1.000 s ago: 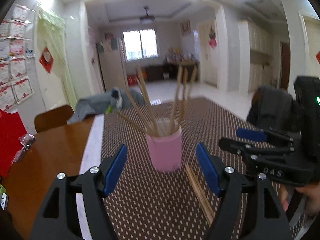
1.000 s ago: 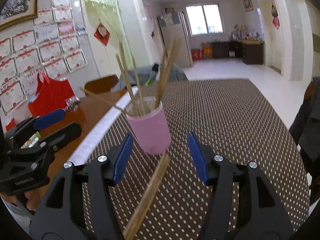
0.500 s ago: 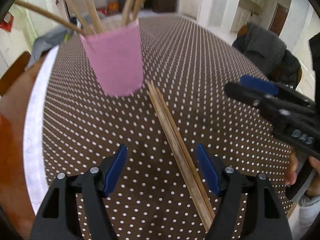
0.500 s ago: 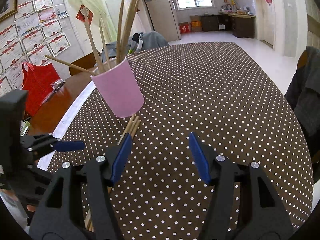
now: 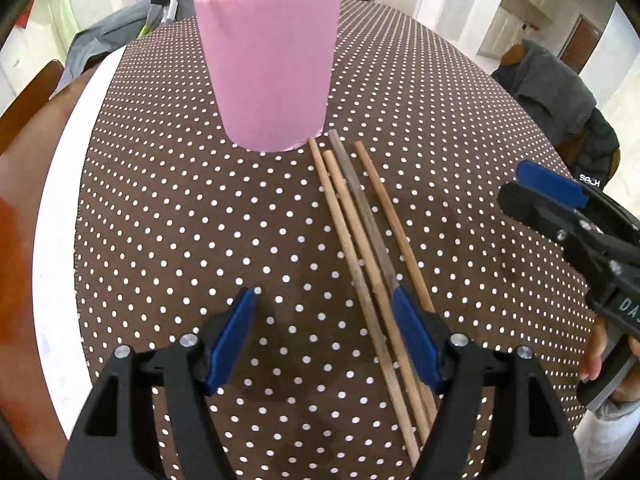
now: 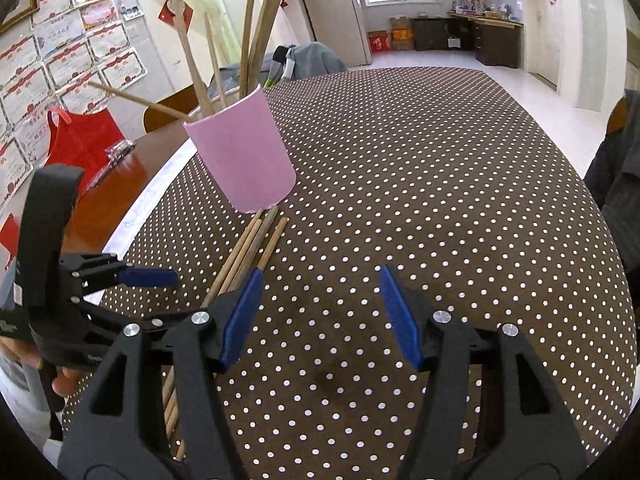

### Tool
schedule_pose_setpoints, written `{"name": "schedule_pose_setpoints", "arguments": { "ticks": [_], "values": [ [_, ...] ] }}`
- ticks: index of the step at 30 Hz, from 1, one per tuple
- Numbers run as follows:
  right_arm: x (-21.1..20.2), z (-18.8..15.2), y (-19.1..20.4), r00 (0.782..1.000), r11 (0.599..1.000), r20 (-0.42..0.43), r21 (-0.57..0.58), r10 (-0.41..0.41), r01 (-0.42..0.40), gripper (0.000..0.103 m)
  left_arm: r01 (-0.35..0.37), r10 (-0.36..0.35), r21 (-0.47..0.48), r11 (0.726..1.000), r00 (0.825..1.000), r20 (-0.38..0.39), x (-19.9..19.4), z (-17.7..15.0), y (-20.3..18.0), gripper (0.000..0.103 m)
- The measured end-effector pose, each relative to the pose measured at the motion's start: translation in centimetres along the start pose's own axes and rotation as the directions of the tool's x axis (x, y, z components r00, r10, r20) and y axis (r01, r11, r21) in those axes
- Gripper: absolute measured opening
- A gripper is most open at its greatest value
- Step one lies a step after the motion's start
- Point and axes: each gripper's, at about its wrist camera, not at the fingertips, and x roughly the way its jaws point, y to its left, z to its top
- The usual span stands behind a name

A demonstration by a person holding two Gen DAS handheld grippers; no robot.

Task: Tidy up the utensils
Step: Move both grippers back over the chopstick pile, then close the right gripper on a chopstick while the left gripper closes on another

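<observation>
Four loose chopsticks (image 5: 362,236) lie flat on the dotted brown tablecloth (image 5: 168,220), side by side and nearly parallel. Three are pale wood; one is darker and greyish. Their far tips stop just beside the base of the pink cup (image 5: 269,68), possibly touching it; cannot tell. Near ends run toward the table's near edge, under the left gripper's right-hand finger in the left wrist view.

The pink cup stands upright on the cloth, closer to the cloth's left edge than its right. It holds more chopsticks (image 6: 256,36), leaning outward at mixed angles, one slanting low to the left.

Left gripper (image 5: 324,344): jaws spread wide, nothing between them but cloth. The loose chopsticks pass beneath its right pad; contact unclear. It points steeply down at the table.

Right gripper (image 6: 320,316): jaws apart, empty, only cloth in the gap. The chopstick bundle runs under its left finger. A hand (image 5: 600,360) shows behind it in the left wrist view.

Left of the cloth: white strip (image 5: 56,216), then bare wooden tabletop (image 6: 108,204) carrying a red bag (image 6: 80,144). Dark jacket (image 5: 560,96) on a chair past the table's right edge.
</observation>
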Motion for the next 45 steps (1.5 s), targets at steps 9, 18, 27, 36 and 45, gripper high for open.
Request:
{"name": "schedule_pose_setpoints", "arguments": {
  "ticks": [9,18,27,36,45],
  "values": [
    [1.6,-0.4,2.3,0.997,0.997,-0.076,-0.074,-0.020,0.015,0.060,-0.015,0.015,0.006,1.000,1.000,0.015,0.0,-1.1,1.8,0.070],
    [4.4,-0.4,4.9,0.985,0.991,-0.162,-0.124,-0.060,0.040,0.061,-0.002,0.002,0.006,1.000,1.000,0.017,-1.0,-2.2,3.5,0.070],
    [6.4,0.1,6.6,0.962,0.967,-0.222,-0.229,-0.160,0.108,0.064,-0.004,0.004,0.006,1.000,1.000,0.004,-0.7,-1.6,3.1,0.070],
    [6.7,2.8,4.6,0.924,0.978,-0.365,-0.206,-0.117,0.042,0.025,-0.017,0.017,0.024,1.000,1.000,-0.017,0.4,0.6,1.3,0.065],
    [7.4,4.6,0.6,0.895,0.998,-0.445,-0.040,0.031,-0.055,0.011,-0.040,0.043,0.060,0.997,0.998,-0.046,0.8,2.4,0.5,0.012]
  ]
}}
